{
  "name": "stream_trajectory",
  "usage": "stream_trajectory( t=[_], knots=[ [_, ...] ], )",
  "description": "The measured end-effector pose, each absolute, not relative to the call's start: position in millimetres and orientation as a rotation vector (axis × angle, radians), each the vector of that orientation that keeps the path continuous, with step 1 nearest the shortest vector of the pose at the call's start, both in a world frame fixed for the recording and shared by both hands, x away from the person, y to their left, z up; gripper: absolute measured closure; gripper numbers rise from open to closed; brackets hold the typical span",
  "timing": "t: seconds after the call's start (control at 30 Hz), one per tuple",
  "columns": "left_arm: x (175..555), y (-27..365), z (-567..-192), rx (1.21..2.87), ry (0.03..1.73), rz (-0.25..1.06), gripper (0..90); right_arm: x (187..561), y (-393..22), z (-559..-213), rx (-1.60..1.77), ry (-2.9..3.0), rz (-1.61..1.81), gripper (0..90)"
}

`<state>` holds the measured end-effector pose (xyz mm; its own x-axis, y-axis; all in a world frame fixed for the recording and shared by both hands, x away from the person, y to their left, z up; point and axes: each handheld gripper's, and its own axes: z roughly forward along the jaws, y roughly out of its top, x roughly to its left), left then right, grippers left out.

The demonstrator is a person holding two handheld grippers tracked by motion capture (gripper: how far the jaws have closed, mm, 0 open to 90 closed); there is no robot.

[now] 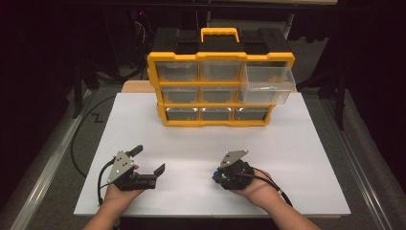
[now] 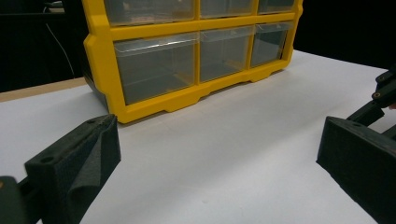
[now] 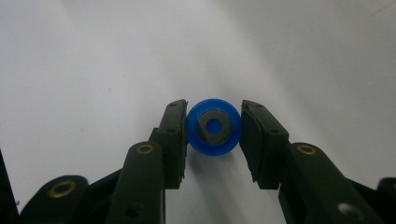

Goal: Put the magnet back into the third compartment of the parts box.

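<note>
A small blue round part (image 3: pixel 219 142) with a dark grey centre and a hole sits between the jaws of my right gripper (image 3: pixel 213 122), which is shut on it just above the white board. In the high view the right gripper (image 1: pixel 219 176) points down at the board's front middle, and the blue part (image 1: pixel 217 174) peeks out at its tip. My left gripper (image 1: pixel 149 159) rests at the front left, open and holding nothing. Its two black pads (image 2: pixel 77 161) stand wide apart, facing the yellow drawer organizer (image 2: pixel 154 105).
The yellow and black organizer (image 1: pixel 220 56) with clear drawers stands at the back of the white board (image 1: pixel 297 158). Its top right drawer (image 1: pixel 267 84) is pulled out. The other drawers are closed. Dark floor and cables surround the board.
</note>
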<state>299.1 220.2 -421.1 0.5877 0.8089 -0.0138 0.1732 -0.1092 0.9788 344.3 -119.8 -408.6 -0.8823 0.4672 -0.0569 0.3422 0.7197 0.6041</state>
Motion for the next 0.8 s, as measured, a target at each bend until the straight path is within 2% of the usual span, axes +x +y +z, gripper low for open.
stream_trajectory(
  t=[0.8],
  knots=[
    [299, 221, -421, 1.619, 0.838, 0.667, 0.2, 350, -166, -400, 0.757, 2.679, 0.805, 65.1]
  ],
)
